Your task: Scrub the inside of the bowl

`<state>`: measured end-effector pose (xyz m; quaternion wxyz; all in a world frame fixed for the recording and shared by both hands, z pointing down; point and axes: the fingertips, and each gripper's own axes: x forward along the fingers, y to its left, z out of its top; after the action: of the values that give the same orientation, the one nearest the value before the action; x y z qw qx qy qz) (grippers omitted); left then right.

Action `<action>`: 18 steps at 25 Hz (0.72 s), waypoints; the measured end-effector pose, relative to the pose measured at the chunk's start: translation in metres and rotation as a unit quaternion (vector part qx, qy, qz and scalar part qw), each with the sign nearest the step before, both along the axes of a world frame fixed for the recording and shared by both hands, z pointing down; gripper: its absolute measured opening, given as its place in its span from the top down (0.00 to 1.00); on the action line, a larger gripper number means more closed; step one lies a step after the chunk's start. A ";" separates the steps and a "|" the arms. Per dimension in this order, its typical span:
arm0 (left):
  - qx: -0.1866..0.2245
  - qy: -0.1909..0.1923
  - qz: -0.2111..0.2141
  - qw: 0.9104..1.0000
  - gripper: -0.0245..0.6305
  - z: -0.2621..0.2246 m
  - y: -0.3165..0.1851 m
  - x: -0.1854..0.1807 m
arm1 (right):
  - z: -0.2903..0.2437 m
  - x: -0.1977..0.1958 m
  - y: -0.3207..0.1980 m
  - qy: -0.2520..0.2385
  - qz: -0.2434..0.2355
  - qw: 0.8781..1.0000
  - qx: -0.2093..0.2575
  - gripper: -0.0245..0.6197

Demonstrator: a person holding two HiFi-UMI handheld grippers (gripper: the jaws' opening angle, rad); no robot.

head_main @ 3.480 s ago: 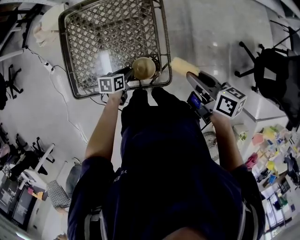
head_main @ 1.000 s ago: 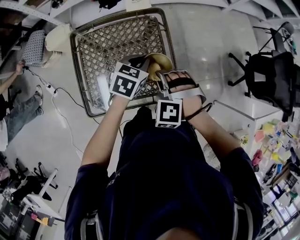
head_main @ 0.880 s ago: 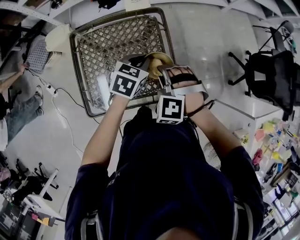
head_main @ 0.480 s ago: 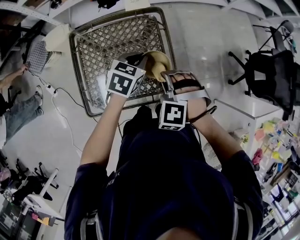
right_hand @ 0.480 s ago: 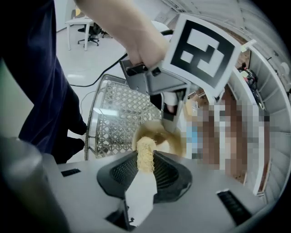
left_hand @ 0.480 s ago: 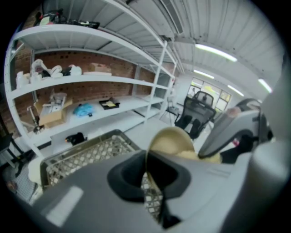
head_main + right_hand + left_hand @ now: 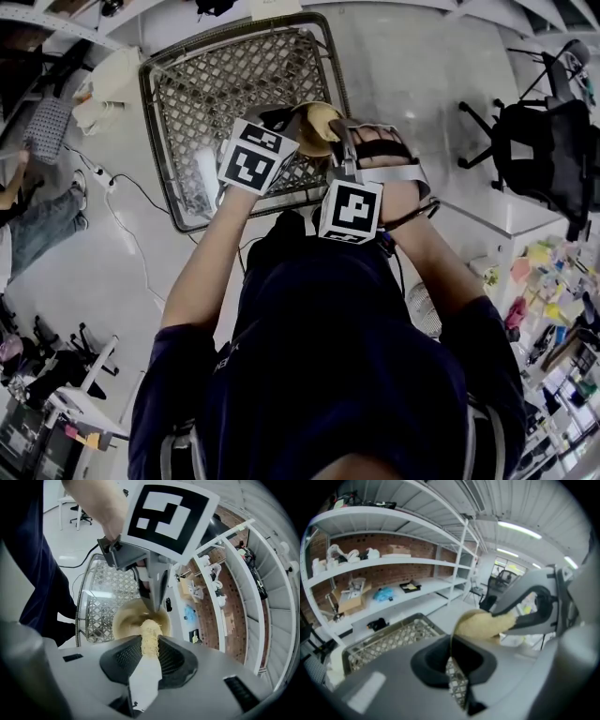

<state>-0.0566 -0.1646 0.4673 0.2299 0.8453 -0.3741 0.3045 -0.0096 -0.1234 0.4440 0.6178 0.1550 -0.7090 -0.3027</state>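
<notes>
– While the left gripper (image 7: 452,663) has its jaws pressed together on a thin edge, what is that edge?
– It is the rim of the tan bowl (image 7: 127,618), held up in front of the person's dark shirt (image 7: 347,356), its mouth turned toward the right gripper (image 7: 149,654).
– And that gripper's jaws?
– They are clamped on a yellow sponge (image 7: 150,638). The sponge's far end reaches into the bowl's open mouth and seems to touch the inner wall, though the contact itself is hard to make out.
– How do the two grippers stand to each other?
– Close together, with the bowl between their tips.
– What lies beyond?
– Below the bowl, a wire basket (image 7: 234,75) sits on the pale floor (image 7: 412,75). A black office chair (image 7: 548,155) stands well apart at the right, and white shelves (image 7: 393,562) run along a brick wall (image 7: 417,545)
</notes>
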 end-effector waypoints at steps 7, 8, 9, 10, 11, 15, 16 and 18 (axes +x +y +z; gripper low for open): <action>-0.002 -0.005 0.002 1.000 0.95 0.001 -0.004 -0.003 | 0.025 -0.013 0.041 0.014 -0.031 0.998 -0.057 0.83; -0.003 -0.004 0.005 1.000 0.95 0.001 -0.003 0.000 | 0.024 -0.018 0.040 0.010 -0.036 0.998 -0.055 0.83; -0.003 -0.003 0.007 1.000 0.95 0.001 -0.002 0.002 | 0.023 -0.021 0.037 0.007 -0.039 0.998 -0.049 0.83; -0.003 -0.002 0.008 1.000 0.95 0.001 -0.001 0.005 | 0.021 -0.022 0.031 0.003 -0.039 0.998 -0.041 0.83; -0.003 -0.001 0.010 1.000 0.95 0.001 -0.001 0.007 | 0.018 -0.021 0.022 0.000 -0.034 0.999 -0.031 0.83; -0.003 -0.003 0.017 1.000 0.95 0.003 0.002 0.012 | 0.005 -0.005 -0.004 -0.004 -0.002 1.000 -0.007 0.83; -0.005 -0.003 0.018 1.000 0.95 0.004 0.002 0.012 | 0.004 -0.001 -0.005 -0.002 0.003 1.000 -0.008 0.83; -0.007 -0.003 0.015 1.000 0.95 0.006 0.001 0.008 | 0.005 0.006 -0.001 0.007 0.010 1.000 -0.019 0.83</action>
<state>-0.0483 -0.1631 0.4730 0.2299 0.8482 -0.3602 0.3130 -0.0040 -0.1242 0.4495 0.6282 0.1481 -0.7089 -0.2844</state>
